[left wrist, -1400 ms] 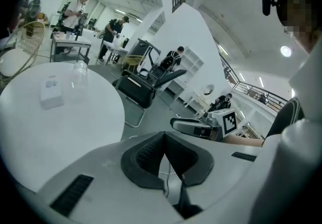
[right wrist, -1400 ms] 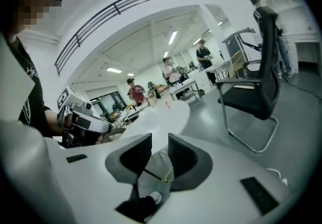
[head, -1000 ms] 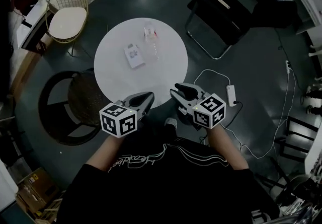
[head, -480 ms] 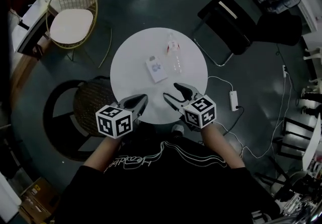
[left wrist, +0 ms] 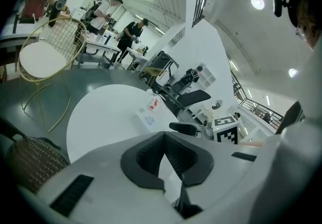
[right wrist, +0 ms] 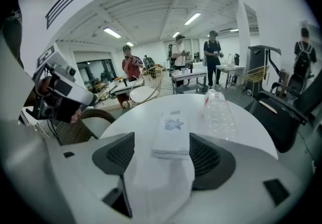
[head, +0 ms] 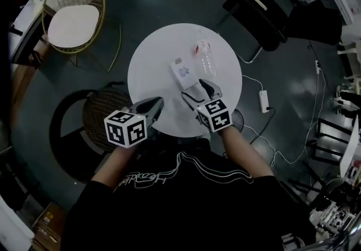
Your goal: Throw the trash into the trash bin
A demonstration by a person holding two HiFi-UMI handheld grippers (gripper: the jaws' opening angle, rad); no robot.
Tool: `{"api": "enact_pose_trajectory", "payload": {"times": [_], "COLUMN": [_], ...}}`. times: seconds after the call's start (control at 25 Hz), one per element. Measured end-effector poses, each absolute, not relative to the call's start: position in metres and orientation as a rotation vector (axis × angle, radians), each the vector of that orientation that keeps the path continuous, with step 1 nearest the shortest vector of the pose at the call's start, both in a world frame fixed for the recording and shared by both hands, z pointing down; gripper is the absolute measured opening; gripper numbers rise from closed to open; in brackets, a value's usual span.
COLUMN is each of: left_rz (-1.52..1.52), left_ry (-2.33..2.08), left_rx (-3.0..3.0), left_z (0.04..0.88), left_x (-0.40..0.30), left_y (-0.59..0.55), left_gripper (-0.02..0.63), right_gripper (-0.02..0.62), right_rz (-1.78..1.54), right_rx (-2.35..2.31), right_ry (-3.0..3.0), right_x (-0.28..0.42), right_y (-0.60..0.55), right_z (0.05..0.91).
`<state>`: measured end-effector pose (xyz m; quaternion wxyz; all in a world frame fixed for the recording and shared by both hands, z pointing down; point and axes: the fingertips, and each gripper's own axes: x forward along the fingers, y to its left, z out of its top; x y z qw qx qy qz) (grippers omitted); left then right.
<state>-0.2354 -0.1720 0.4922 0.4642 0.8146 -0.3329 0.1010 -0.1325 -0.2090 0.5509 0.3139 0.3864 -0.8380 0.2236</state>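
Note:
A flat white box (head: 181, 69) and a clear plastic bottle (head: 205, 59) with a red label lie on the round white table (head: 152, 58). My right gripper (head: 196, 88) stands open over the table's near side, and its jaws have just been opening. In the right gripper view the box (right wrist: 171, 117) lies just ahead of the gap between the pads, which do not touch it; the bottle (right wrist: 217, 112) is to its right. My left gripper (head: 152, 106) is shut and empty at the table's near left edge. A dark woven basket (head: 101, 114) stands on the floor to the table's left.
A gold wire chair (head: 73, 18) with a white seat stands at the far left. A black chair (head: 259, 7) is at the far right. A power strip (head: 263, 100) and white cables lie on the floor to the right. Several people stand in the background of the gripper views.
Both grippers have moved forward over the table. The right jaws have spread wide and now reach the near end of the white box. The left jaws stay together.

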Motion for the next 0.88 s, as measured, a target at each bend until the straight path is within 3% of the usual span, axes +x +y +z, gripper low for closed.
{"api": "enact_pose_trajectory", "payload": {"times": [0.52,0.88], "left_rz": [0.274,0.329], "left_ry": [-0.888,-0.907], "left_rx": [1.881,1.922], "left_z": [0.52,0.523], "left_x": [-0.27,-0.272], "left_y": [-0.161,-0.162], "left_gripper": [0.006,0.006], "right_gripper": [0.336,0.334], "right_rz": [0.417,0.502], "right_rx": [1.069,1.105], "right_ry": [-2.05,-2.04], "right_x": [-0.129,-0.134], "right_y": [-0.223,-0.23], "right_z": [0.603,0.61]}}
